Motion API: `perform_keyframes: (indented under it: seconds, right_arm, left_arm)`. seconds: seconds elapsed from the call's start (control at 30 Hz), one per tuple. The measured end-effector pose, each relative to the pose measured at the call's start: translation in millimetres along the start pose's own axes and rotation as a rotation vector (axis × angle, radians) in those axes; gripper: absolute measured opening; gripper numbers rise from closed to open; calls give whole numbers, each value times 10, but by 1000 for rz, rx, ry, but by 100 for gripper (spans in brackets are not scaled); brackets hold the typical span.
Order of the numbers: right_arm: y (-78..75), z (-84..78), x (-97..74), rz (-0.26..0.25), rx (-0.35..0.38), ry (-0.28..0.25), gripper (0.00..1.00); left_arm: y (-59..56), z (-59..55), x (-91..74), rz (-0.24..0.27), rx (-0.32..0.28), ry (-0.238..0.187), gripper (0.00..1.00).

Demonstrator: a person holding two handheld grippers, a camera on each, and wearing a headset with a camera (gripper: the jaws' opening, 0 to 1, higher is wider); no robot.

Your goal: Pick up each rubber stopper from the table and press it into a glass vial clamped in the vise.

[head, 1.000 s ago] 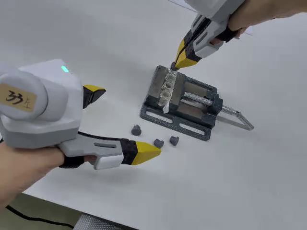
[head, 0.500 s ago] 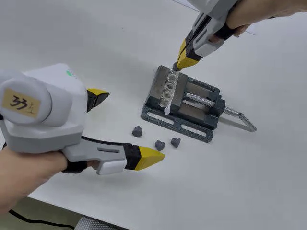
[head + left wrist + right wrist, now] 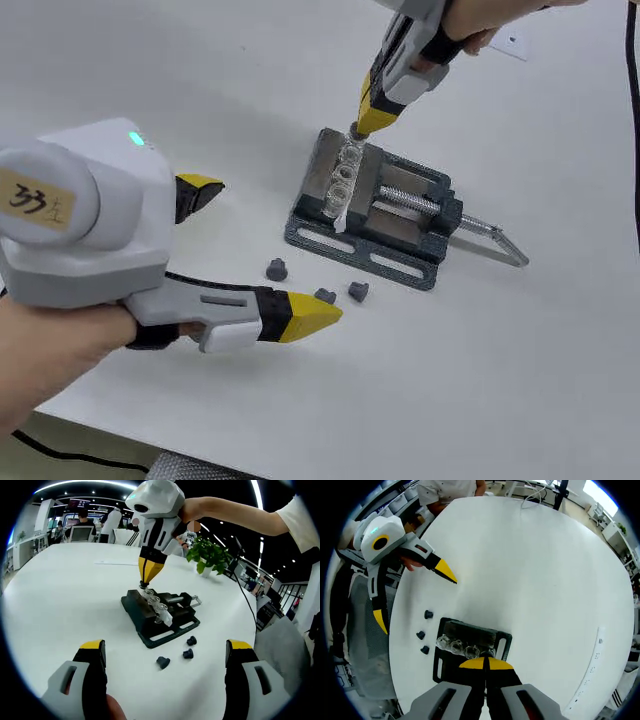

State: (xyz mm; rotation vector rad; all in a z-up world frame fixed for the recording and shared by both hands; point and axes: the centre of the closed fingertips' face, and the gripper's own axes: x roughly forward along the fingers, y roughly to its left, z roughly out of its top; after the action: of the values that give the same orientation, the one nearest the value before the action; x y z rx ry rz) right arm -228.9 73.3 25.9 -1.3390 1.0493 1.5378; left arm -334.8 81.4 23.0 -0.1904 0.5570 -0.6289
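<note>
A dark vise (image 3: 400, 225) (image 3: 150, 615) (image 3: 470, 630) clamps a row of glass vials (image 3: 341, 180) (image 3: 156, 602) (image 3: 456, 646). My right gripper (image 3: 358, 130) (image 3: 144, 584) (image 3: 485, 664) stands over the far end of the row, shut on a small dark rubber stopper that sits at the mouth of the end vial. Three loose stoppers (image 3: 276, 269) (image 3: 325, 296) (image 3: 358, 291) lie on the table in front of the vise, also seen as stoppers (image 3: 163, 662) (image 3: 424, 650). My left gripper (image 3: 258, 252) (image 3: 166, 652) (image 3: 417, 605) hovers open near them, holding nothing.
The white table (image 3: 520, 360) spreads wide around the vise. The vise's screw handle (image 3: 495, 240) sticks out to the right. A potted plant (image 3: 210, 555) and people stand beyond the far table edge.
My right gripper stays at the end vial with the stopper. My left gripper has barely shifted; the head view has moved a little.
</note>
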Motion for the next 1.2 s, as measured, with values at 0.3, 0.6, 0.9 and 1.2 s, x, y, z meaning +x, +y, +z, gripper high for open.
perform_keyframes:
  seconds: [0.3,0.6,0.9,1.2]
  right_arm:
    - [37,-23,-5,9,45,12,0]
    - [76,-39,-4,36,161,67,0]
    - [-26,-70,-26,41,255,-31,0]
    - [17,-50,-72,60,293,-132,0]
  left_arm:
    - [-76,64,8,-6,11,-9,99]
    - [-101,141,-88,13,23,-23,99]
    - [-207,159,-156,32,37,-34,99]
    - [-222,250,-198,44,54,-39,99]
